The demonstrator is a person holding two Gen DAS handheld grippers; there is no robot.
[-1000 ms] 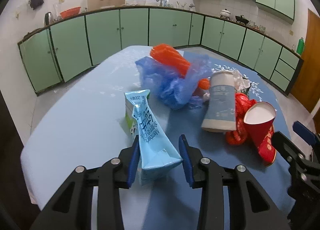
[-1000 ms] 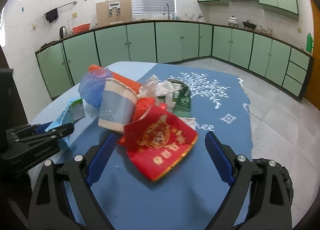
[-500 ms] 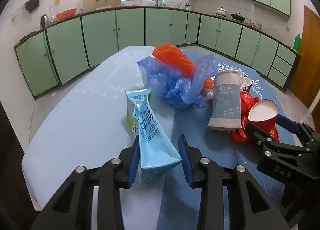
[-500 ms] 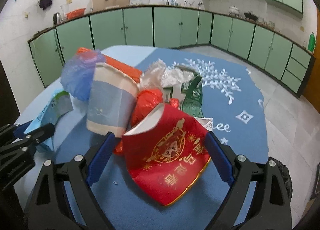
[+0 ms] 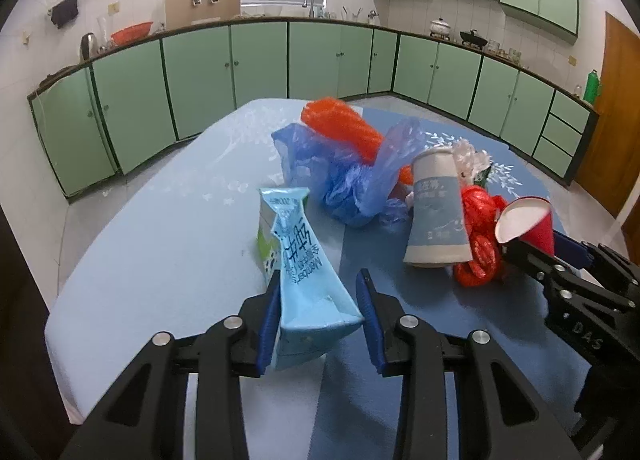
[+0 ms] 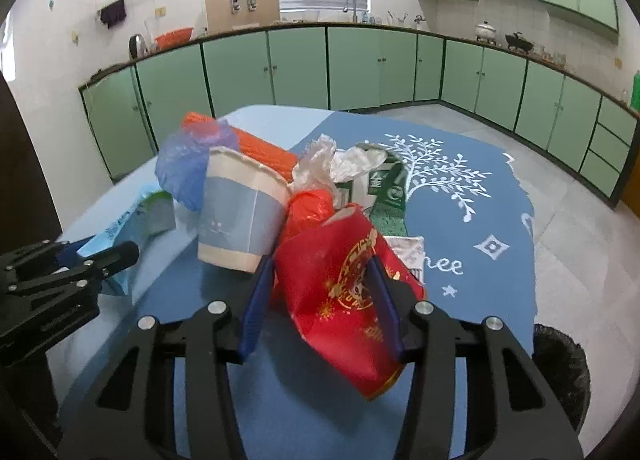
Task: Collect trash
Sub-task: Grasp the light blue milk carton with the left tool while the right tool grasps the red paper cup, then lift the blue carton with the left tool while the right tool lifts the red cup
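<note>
Mostly one heap on the table point(image 5: 168, 244): we count two plastic bags, two cups, one carton. Left gripper point(image 5: 318, 318) clamps the carton point(image 5: 304, 280) at the near edge; right gripper point(image 6: 320, 300) is closing around the red cup point(image 6: 344, 292).

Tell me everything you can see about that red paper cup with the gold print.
The red paper cup is crumpled and dented, red outside with gold festive print and a gold band at its base, plain white inside. It lies tilted on its side over the blue tablecloth, mouth towards the trash pile, against a red plastic bag. The right gripper is closing on it: its blue fingers flank the cup and squeeze its walls.
</note>
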